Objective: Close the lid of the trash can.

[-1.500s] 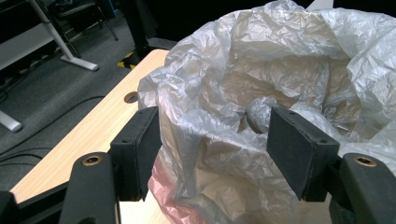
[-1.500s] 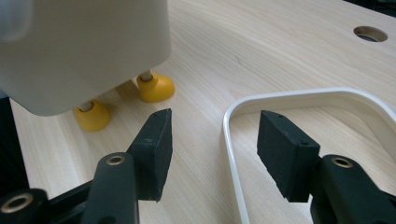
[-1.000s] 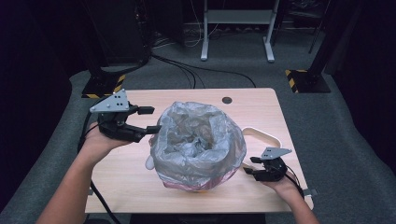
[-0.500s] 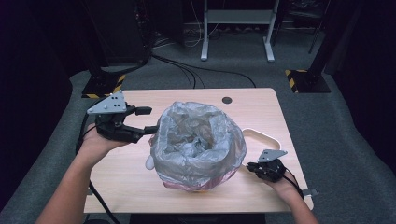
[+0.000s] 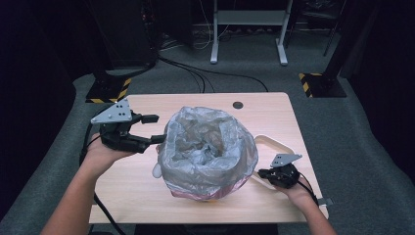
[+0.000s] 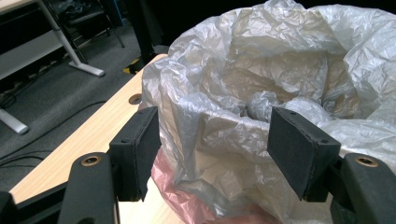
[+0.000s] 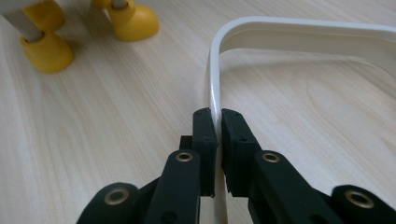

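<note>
Two things are occupying your grippers: a crumpled translucent plastic bag (image 5: 208, 147) and a thin cream handle (image 5: 276, 147). The bag is sitting at the centre of the high view, mouth open upward, with a pink layer (image 5: 195, 192) showing along its lower edge. The cream handle is looping out from the bag's right side and lying on the table (image 5: 264, 112) in the right-centre of that frame.

Your right gripper (image 5: 266, 174) is resting low on the table at the lower right of the high view, just beside the bag. Its jaws have just been closing, and in the right gripper view they are now pinching the cream handle (image 7: 214, 100), with a pad pressing on each side of the thin strip. Two yellow feet (image 7: 133, 21) are standing on the wood in the upper left of that view.

Your left gripper (image 5: 149, 128) is hovering at the left-centre of the high view, pointing toward the bag. Its jaws are standing wide apart. In the left gripper view a fold of the bag's rim (image 6: 224, 126) is lying between the two black pads (image 6: 299, 149), and neither pad is pressing on the plastic. A round hole in the table (image 6: 135, 99) is showing at the left-centre of that view.
</note>
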